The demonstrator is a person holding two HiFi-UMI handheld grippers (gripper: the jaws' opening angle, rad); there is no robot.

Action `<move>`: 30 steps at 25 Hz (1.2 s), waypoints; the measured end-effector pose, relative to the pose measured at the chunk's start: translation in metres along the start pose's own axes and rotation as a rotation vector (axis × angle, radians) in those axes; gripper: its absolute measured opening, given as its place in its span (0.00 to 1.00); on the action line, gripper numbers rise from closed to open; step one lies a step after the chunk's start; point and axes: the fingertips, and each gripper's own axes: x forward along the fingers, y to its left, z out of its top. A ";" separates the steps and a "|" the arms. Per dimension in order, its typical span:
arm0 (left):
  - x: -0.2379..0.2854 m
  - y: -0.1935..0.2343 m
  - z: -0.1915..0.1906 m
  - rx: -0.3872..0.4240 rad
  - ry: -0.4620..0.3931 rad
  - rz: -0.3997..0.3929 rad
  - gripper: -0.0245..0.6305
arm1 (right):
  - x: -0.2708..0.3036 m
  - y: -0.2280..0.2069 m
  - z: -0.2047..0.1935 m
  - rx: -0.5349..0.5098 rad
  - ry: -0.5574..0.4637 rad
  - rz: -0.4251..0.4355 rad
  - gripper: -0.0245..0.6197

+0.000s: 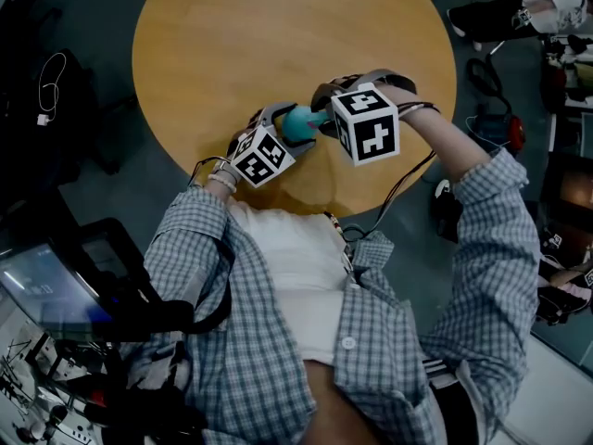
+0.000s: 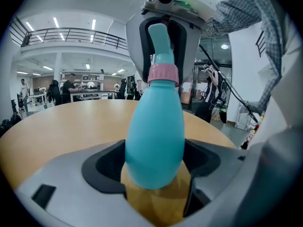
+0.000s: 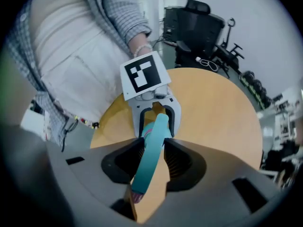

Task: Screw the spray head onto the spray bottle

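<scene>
1. The teal spray bottle [image 2: 154, 126] sat dead centre in the left gripper view, fat body low and narrow neck pointing up.
2. What was inside it? Could not be told; the plastic was solid teal and let nothing show.
3. The left gripper [image 2: 156, 167] was clamped on the bottle's lower body, with one dark pad [image 2: 106, 167] pressed in on each side.
4. On the neck sat a pink collar [image 2: 163, 74], and the teal spray head [image 2: 160, 44] rose straight above it in the upper middle of the frame.
5. How far the collar was threaded on could not be judged.
6. The right gripper [image 3: 154, 162] came in from above, its jaws drawn narrow and gripping the spray head, which ran slantwise between the ribbed pads.
7. In the right gripper view, the head's pink tip [image 3: 136, 196] poked out at the lower edge, below the pads.
8. In the head view, bottle and head were held at mid-frame over the near edge of the round wooden table [image 1: 278, 44], just ahead of the person's checked shirt [image 1: 232, 276].
9. Whether the bottle's base touched the tabletop could not be made out.
10. The only markings in sight were black-and-white square patterns, one on the left gripper's cube [image 3: 144, 77] and one on the right gripper's cube [image 1: 366, 123].
</scene>
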 end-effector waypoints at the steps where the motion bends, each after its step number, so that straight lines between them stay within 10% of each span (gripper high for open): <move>1: 0.000 0.000 0.000 0.000 -0.001 0.000 0.61 | -0.001 -0.001 0.000 0.078 -0.027 -0.003 0.23; 17: -0.004 0.001 -0.001 0.002 0.000 0.004 0.61 | -0.003 -0.009 -0.005 1.454 -0.454 -0.135 0.23; 26: -0.004 0.001 -0.002 -0.001 -0.001 0.005 0.61 | -0.006 -0.011 0.002 1.349 -0.455 -0.213 0.23; 30: -0.004 0.000 -0.004 0.000 -0.001 0.003 0.61 | -0.015 -0.012 0.014 1.309 -0.521 -0.165 0.39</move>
